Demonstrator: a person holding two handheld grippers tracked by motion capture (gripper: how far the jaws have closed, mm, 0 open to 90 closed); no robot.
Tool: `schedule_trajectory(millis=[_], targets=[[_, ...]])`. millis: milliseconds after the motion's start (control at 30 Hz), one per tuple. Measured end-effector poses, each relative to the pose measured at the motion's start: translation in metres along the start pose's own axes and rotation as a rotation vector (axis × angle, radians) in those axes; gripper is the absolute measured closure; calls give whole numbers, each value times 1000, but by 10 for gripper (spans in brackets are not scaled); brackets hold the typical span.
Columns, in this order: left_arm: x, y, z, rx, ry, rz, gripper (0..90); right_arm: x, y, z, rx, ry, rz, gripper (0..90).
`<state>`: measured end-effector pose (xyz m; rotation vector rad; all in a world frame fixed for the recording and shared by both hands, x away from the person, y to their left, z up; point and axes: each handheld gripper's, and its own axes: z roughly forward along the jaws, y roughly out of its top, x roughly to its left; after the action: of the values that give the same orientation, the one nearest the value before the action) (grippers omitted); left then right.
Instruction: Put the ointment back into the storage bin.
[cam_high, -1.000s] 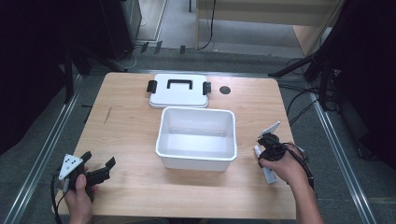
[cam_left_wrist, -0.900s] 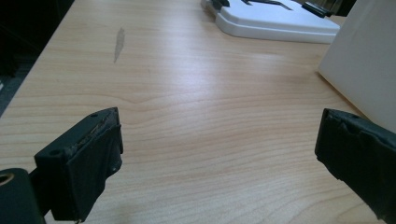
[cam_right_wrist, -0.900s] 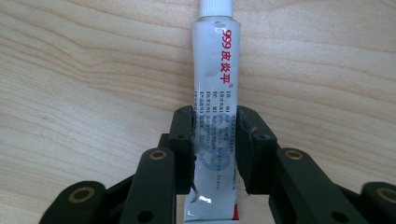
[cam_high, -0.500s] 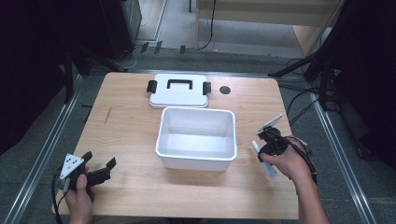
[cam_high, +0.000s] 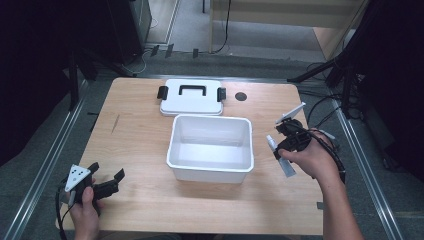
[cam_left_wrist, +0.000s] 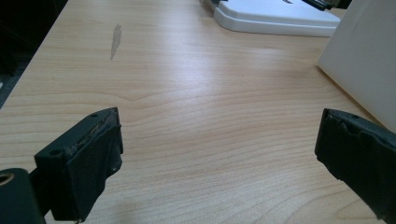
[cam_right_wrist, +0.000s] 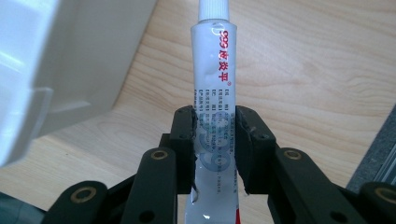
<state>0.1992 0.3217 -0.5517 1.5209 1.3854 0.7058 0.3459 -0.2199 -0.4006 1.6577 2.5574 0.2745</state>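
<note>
Tube (cam_right_wrist: 214, 88) — red "999" and Chinese print — clamped in right gripper (cam_right_wrist: 214, 149); left gripper (cam_left_wrist: 219, 154) wide.

Both tongs are black; the left tongs (cam_high: 107, 181) carry a grey three-cornered plate dotted with dark marks, a black cable trailing below; the right tongs (cam_right_wrist: 214, 149) have linked arms with brass-ringed pivot holes, worn ragged pads and black cables; forearms are bare.

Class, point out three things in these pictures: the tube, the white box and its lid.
tube (cam_right_wrist: 214, 84), right gripper view, on its printed body above the jaws.
white box (cam_high: 210, 169), high view, on its front wall.
lid (cam_high: 192, 103), high view, on its flat top below the handle.
</note>
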Motion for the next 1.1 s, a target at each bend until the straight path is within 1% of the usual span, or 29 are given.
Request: schedule_trajectory(millis=[33,133,267,367,400,467,600,633,700,733,767,800,867,900,933,967,1033,1100], targets=[[0,0,0,0,0,1,17,0,0,0,0,0,0,717],[0,0,0,0,0,0,16,5,5,-12,-13,-9,-1,717],[0,0,0,1,4,3,17,12,12,-21,-24,-3,-7,717],[0,0,0,2,4,0,17,19,18,-29,-32,1,-14,716],[0,0,1,4,3,-2,16,25,22,-33,-39,-3,-18,716],[0,0,1,4,3,-1,16,27,23,-34,-40,-4,-21,716],[-1,1,2,12,2,3,17,36,30,-38,-37,-8,-36,716],[-1,1,2,12,3,4,16,41,35,-41,-35,-14,-43,716],[-1,1,2,12,3,5,16,44,37,-43,-32,-18,-47,716],[-1,1,2,12,2,4,16,50,41,-48,-38,-11,-58,716],[-1,1,2,11,1,3,16,50,41,-48,-38,-11,-58,716],[-1,1,2,11,1,3,16,56,45,-51,-39,-9,-69,716],[-1,1,2,13,2,4,17,58,46,-53,-43,-9,-75,716],[-1,1,2,13,1,4,16,64,50,-56,-45,-6,-81,716],[-1,1,2,14,1,5,16,67,52,-57,-45,-6,-85,716],[-1,1,2,14,1,5,17,67,52,-57,-45,-6,-85,716],[-1,1,2,17,1,9,16,73,56,-60,-43,4,-90,716],[-1,1,2,19,1,9,17,78,59,-60,-39,4,-103,716]])
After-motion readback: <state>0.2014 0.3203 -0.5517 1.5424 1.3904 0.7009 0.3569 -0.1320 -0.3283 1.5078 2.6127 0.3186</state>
